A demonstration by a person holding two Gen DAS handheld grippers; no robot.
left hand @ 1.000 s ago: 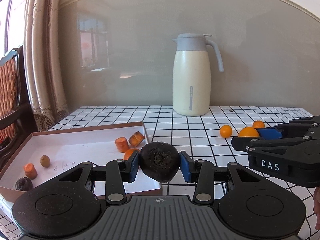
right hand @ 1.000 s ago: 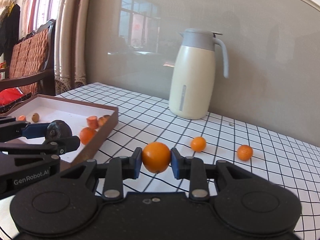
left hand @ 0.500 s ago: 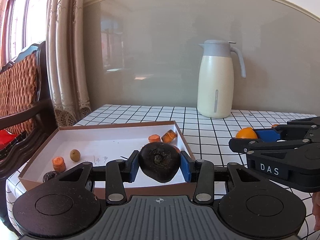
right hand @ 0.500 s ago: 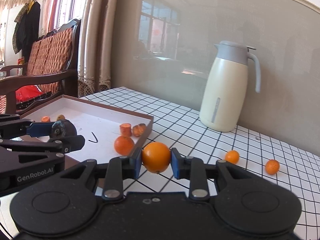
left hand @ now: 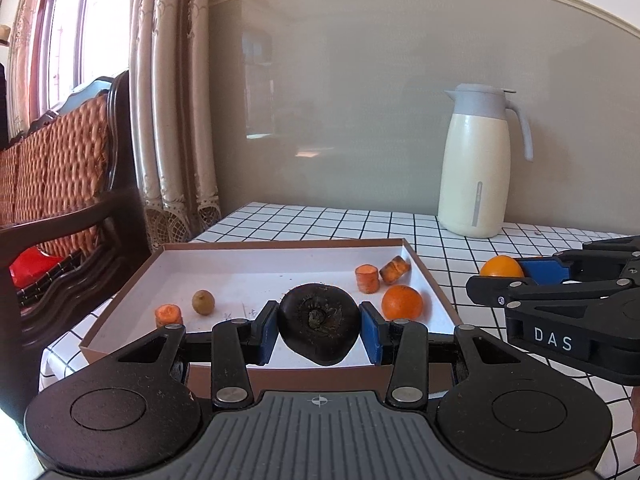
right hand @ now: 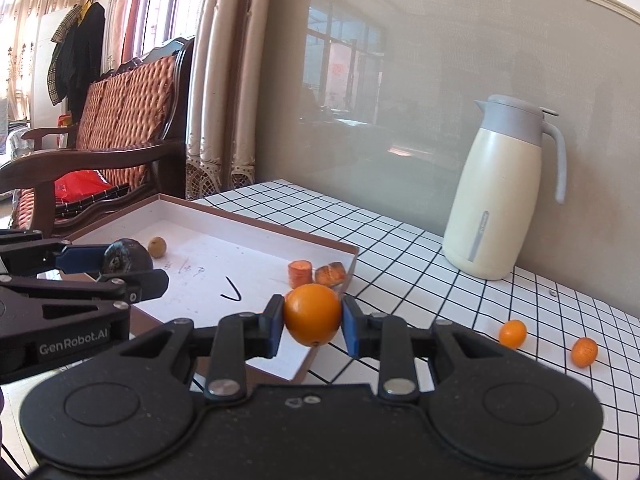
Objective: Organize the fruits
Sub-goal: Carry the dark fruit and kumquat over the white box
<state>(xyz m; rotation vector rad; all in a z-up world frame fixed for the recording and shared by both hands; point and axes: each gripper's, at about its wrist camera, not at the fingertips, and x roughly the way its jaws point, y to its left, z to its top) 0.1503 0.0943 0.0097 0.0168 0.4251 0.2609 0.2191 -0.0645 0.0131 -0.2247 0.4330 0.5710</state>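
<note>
My left gripper is shut on a dark brown round fruit and holds it over the near edge of the shallow brown-rimmed white box. My right gripper is shut on an orange above the box's right rim; the orange also shows in the left wrist view. In the box lie an orange, carrot chunks and a small green-brown fruit. Two small oranges lie on the checked table.
A cream jug with a grey lid stands at the back of the table by the wall. A wooden chair with a woven cushion stands left of the table. Curtains hang behind it.
Both grippers have moved left with their fruits, from over the open table to over the box. The jug has shifted right in both views.
</note>
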